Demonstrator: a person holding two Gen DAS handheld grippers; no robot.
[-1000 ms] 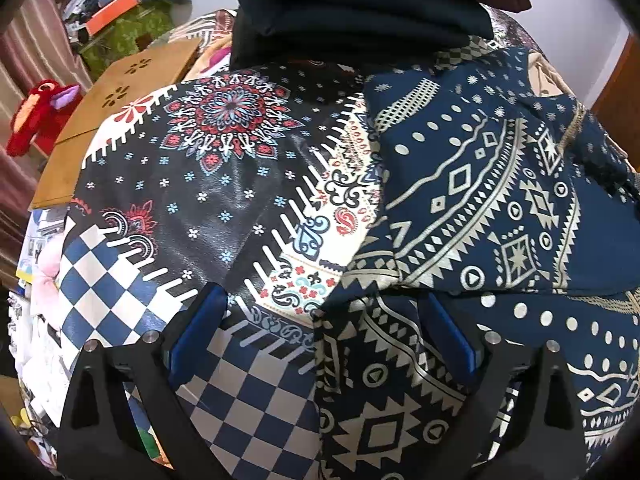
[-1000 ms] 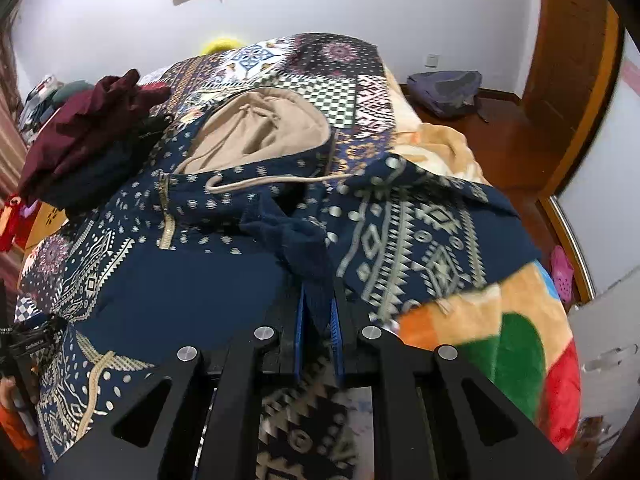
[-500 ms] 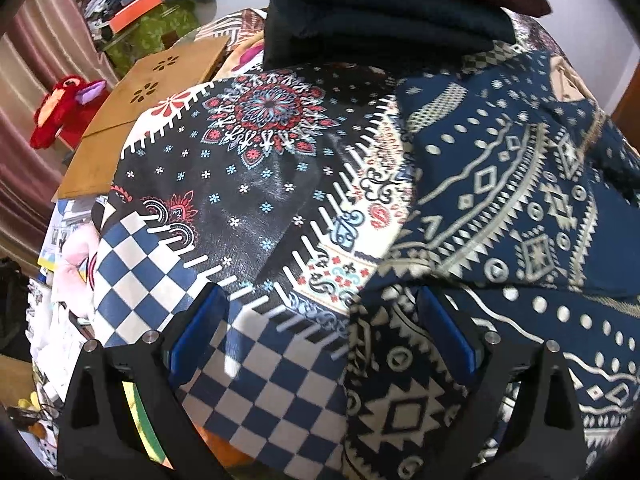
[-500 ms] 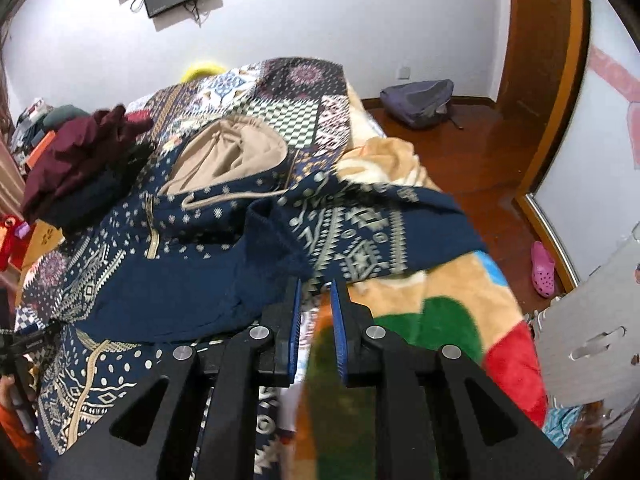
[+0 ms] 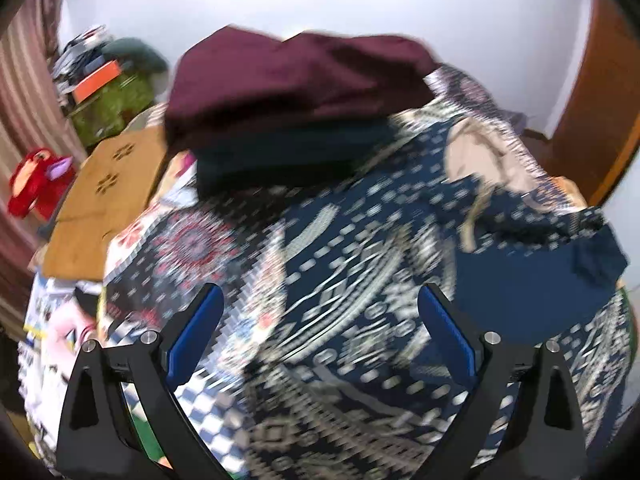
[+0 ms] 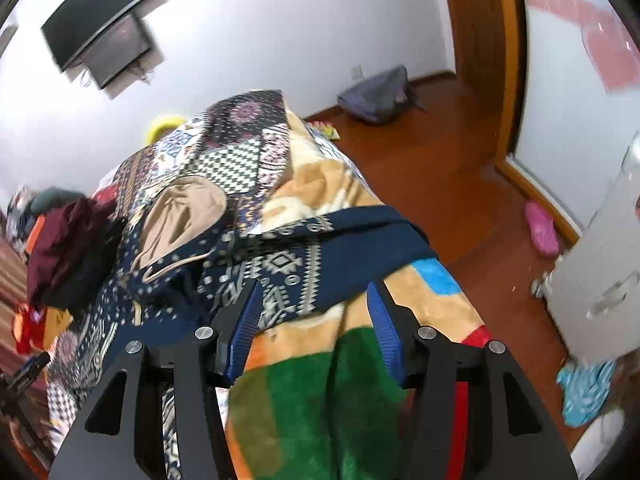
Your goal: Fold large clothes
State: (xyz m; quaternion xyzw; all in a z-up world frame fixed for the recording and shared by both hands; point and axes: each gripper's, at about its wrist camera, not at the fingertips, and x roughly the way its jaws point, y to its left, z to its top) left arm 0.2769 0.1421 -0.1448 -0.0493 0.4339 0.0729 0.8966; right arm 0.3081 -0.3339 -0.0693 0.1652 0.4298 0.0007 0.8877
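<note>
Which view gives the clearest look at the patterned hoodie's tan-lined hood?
The right wrist view. There the hood lies open with its tan lining and drawstring visible, only mildly blurred, beyond the right tongs, whose jaws are opening with nothing between them. The left wrist view shows the hood smeared by motion blur at the right.

Even, soft indoor light fills both views, with no hard shadows or glare. The left wrist view is heavily motion-blurred: the patterned hoodie (image 5: 360,272) smears into streaks. The right wrist view is sharper, softening toward the lower right. Fisheye bending curves the walls, and dark vignettes fill the corners.
</note>
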